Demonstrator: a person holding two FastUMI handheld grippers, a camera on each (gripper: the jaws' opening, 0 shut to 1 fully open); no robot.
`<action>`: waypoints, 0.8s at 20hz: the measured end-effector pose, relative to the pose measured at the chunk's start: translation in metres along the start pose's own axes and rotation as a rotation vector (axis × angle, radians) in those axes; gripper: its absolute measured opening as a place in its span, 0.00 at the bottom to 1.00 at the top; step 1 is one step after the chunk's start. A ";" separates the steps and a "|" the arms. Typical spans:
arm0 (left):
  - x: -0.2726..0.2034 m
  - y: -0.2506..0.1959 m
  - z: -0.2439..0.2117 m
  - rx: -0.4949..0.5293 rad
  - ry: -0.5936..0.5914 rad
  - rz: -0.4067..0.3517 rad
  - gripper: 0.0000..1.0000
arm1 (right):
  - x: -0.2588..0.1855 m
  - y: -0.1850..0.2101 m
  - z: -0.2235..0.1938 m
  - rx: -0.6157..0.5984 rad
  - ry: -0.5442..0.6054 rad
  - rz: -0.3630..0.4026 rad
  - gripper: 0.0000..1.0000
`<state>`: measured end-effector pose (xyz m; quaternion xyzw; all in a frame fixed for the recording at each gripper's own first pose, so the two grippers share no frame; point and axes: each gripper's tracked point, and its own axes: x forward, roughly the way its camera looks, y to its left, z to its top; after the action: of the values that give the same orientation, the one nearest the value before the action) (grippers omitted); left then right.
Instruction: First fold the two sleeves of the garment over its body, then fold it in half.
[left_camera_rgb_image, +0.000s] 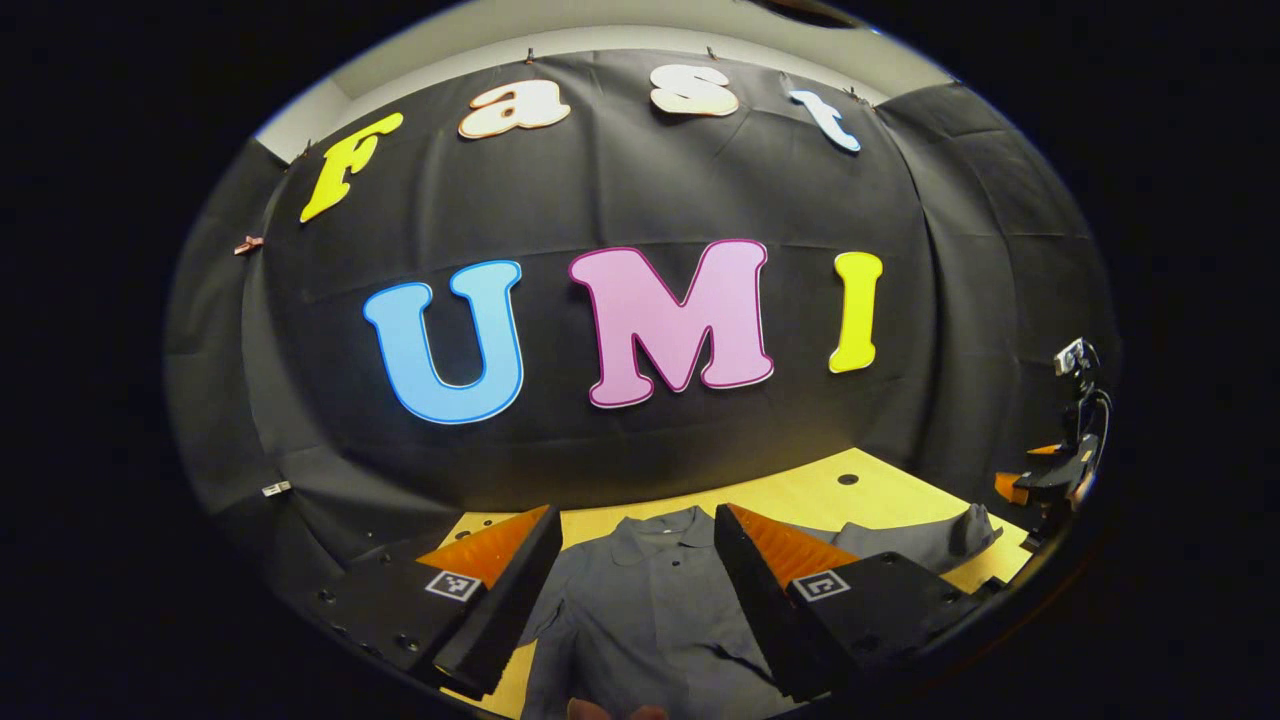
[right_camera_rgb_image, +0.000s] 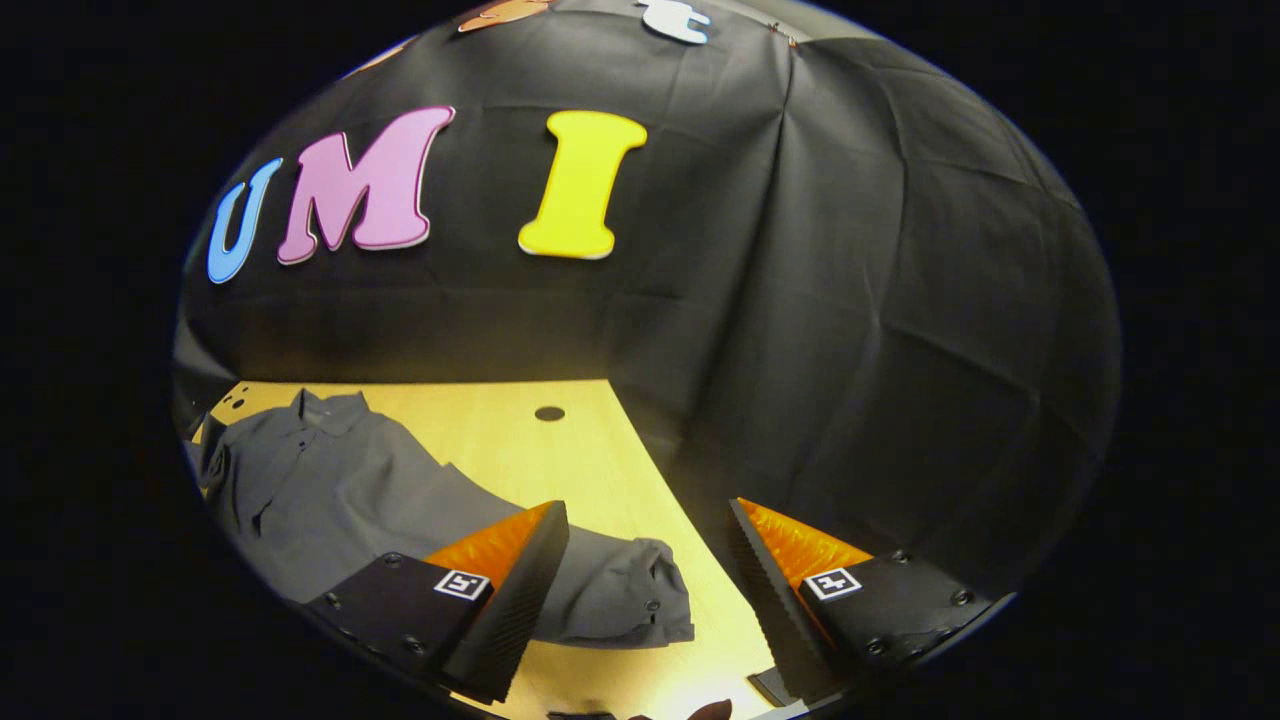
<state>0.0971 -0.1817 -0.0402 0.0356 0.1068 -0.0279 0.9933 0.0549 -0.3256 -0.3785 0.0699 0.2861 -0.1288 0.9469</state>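
One grey collared garment (left_camera_rgb_image: 650, 610) lies flat on one pale wooden table (left_camera_rgb_image: 800, 495), and two grippers hang above it with nothing between their fingers. In the left gripper view, nearest the onlooker, the left gripper (left_camera_rgb_image: 640, 590) has its jaws spread wide over the garment's body, the collar just beyond its fingertips; one sleeve (left_camera_rgb_image: 915, 540) stretches away across the table toward its far side edge, where the other gripper (left_camera_rgb_image: 1050, 480) appears, too small to tell how its jaws stand. In the right gripper view, the right gripper (right_camera_rgb_image: 650, 590) also has its jaws wide apart, above the cuffed end of that sleeve (right_camera_rgb_image: 630, 595), which stops short of the table's edge. Bare wood lies open around the cuff and behind the collar (right_camera_rgb_image: 325, 405); one round hole (right_camera_rgb_image: 549, 413) sits in it. Farthest, the black cloth wall (right_camera_rgb_image: 850, 300) closes the table's back and side edges.
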 end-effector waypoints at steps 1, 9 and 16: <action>0.000 -0.005 -0.002 0.003 0.009 -0.002 0.97 | 0.011 0.001 -0.015 0.009 0.037 0.021 0.98; 0.005 -0.020 -0.001 0.073 0.041 0.025 0.97 | 0.065 -0.009 -0.095 0.062 0.213 0.044 0.98; -0.001 -0.026 0.001 0.088 0.046 0.044 0.97 | 0.072 -0.001 -0.132 0.076 0.310 0.080 0.98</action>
<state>0.0946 -0.2073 -0.0406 0.0822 0.1274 -0.0098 0.9884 0.0434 -0.3136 -0.5284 0.1359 0.4208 -0.0895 0.8924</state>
